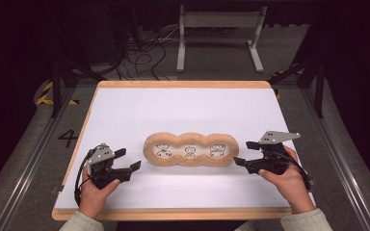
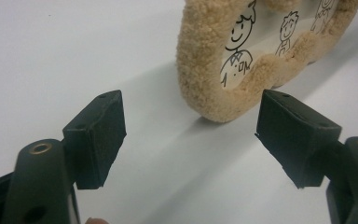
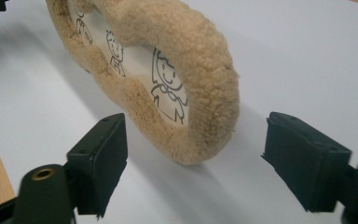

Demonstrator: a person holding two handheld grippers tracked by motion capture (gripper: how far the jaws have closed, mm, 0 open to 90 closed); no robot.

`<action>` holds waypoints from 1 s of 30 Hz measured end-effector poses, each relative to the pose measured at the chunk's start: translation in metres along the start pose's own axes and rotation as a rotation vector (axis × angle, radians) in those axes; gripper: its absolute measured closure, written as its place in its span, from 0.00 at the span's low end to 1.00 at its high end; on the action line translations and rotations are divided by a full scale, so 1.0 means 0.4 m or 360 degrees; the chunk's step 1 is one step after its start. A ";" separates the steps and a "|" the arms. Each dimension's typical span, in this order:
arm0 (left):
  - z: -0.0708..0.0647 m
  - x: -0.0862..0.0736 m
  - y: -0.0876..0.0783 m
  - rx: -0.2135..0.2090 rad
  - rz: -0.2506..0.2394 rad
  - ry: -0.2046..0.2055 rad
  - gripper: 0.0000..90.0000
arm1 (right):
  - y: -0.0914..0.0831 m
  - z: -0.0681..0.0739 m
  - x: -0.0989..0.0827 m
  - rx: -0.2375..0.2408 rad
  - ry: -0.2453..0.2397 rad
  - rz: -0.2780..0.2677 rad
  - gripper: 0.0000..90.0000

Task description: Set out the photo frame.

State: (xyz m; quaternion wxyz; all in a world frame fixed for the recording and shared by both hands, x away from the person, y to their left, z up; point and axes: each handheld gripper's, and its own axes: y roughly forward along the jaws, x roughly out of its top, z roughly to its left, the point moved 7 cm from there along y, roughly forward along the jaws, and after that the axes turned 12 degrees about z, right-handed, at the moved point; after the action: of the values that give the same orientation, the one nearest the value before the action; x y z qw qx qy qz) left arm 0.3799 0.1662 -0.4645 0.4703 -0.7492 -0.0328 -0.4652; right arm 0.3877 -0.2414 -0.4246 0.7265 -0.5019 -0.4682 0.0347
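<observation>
Your two hands are resting at the near edge of the table [image 1: 125,108], each one wrapped around a gripper. Your left gripper [image 1: 129,160] is sitting with its jaws spread wide and nothing between them; through the left gripper view [image 2: 191,140] they are framing bare white tabletop, with the fuzzy frame [image 2: 214,74] lying just beyond the tips, apart from both pads. Your right gripper [image 1: 245,153] is standing released as well, its jaws parted and pointing at the frame's other end; in the right gripper view [image 3: 193,154] the rounded end of the frame [image 3: 200,70] is reaching in between the two pads, though neither pad is touching it.

That frame [image 1: 191,149] is lying flat near the middle of the white surface, between your two grippers. It is a long tan plush ring with three joined openings in a row, and each opening is holding one small black line drawing of a cartoon figure on white.
</observation>
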 end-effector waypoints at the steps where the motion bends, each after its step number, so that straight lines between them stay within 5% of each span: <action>1: 0.001 -0.003 -0.002 -0.0007 0.0001 -0.0014 0.27 | -0.003 -0.002 -0.004 0.0001 0.0002 -0.0003 0.21; 15: 0.031 -0.021 -0.009 -0.0011 0.0018 -0.0064 0.26 | -0.048 -0.049 -0.066 -0.0025 0.0024 -0.0035 0.16; 30: 0.054 -0.036 0.015 0.0001 0.0087 -0.0093 0.25 | -0.025 -0.101 -0.151 -0.0032 0.0104 -0.0115 0.16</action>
State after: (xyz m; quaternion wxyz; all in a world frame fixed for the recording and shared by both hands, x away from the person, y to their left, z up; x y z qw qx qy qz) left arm 0.3892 0.1843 -0.4817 0.4819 -0.7630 -0.0263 -0.4301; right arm 0.3786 -0.3060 -0.4584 0.7371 -0.4927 -0.4623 -0.0127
